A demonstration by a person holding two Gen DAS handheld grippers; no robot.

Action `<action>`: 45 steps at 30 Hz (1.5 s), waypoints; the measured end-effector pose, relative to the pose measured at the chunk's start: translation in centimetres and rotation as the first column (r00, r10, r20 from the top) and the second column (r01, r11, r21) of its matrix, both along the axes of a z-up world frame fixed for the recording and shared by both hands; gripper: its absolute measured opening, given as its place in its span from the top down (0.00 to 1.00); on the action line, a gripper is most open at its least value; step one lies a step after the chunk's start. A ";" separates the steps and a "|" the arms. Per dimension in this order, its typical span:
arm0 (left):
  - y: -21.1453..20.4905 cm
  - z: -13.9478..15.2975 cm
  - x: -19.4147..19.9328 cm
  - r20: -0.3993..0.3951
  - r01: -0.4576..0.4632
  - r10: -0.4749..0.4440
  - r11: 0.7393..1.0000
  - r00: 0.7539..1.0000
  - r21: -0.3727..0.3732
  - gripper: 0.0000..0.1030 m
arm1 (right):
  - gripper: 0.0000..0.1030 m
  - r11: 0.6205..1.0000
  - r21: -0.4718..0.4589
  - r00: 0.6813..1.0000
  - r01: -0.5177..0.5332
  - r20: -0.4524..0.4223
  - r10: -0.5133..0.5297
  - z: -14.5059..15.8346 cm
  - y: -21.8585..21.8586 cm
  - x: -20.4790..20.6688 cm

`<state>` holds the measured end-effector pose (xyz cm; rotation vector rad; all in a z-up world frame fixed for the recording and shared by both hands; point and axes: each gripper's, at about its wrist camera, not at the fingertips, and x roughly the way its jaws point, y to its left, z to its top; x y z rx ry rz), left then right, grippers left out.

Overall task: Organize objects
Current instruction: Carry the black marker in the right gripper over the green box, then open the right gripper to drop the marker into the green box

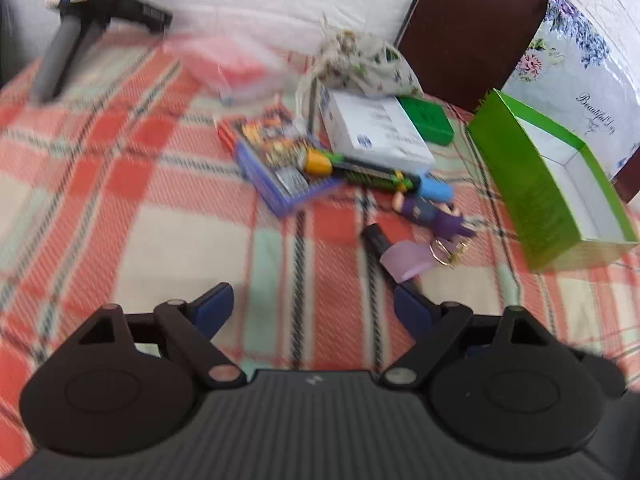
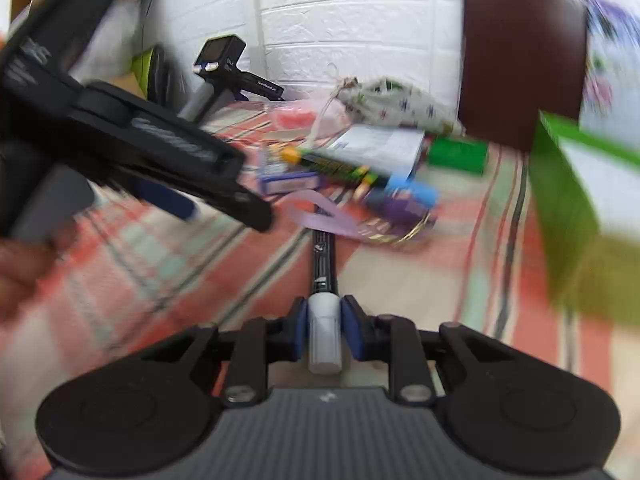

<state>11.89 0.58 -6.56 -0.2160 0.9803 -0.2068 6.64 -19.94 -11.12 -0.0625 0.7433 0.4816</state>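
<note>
The right wrist view gives the clearest sight of the right gripper [image 2: 324, 330]: its blue pads [image 2: 301, 330] are pinched on the white end of a black pen [image 2: 324, 280]. The left gripper [image 2: 180, 196] crosses that view as a dark blur. From the left wrist view the same left gripper [image 1: 314, 310] has its jaws spread wide with nothing between them, and only the pen's black tip [image 1: 376, 238] shows beyond one finger.

The pen runs lengthwise away from the right gripper, its tip toward the clutter: a purple strap [image 2: 320, 212], a purple figure [image 1: 428, 214], a white box [image 1: 376, 132] and a blue box [image 1: 280, 168].

Everything lies on a red-and-cream checked blanket [image 1: 160, 220]. An open green box [image 1: 560, 184] lies well to one side, a white brick wall [image 2: 360, 20] behind.
</note>
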 end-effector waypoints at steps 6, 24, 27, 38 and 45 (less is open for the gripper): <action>-1.5 -0.4 -2.9 -0.044 -0.016 0.013 0.997 0.999 -0.073 0.15 | 0.80 0.983 0.166 0.996 0.081 -0.057 -0.072 -0.5 -0.5 -3.7; -11.2 4.5 -5.9 0.098 0.175 -0.164 0.978 0.982 -0.113 0.82 | 0.79 0.971 0.190 0.982 0.145 0.089 -0.164 1.3 -6.3 -10.0; -15.3 7.7 -4.3 0.173 0.258 -0.237 0.960 0.956 -0.110 0.83 | 0.79 0.962 0.176 0.953 0.207 0.186 -0.239 3.4 -9.0 -8.9; -27.4 11.7 4.3 0.335 0.397 -0.355 0.915 0.872 -0.064 0.82 | 0.79 0.926 -0.046 0.858 0.376 0.395 -0.329 6.2 -18.1 1.4; -29.7 8.5 7.8 0.265 0.344 -0.325 0.938 0.908 -0.028 0.81 | 0.56 0.894 -0.155 0.878 0.420 0.319 -0.357 3.4 -20.6 7.2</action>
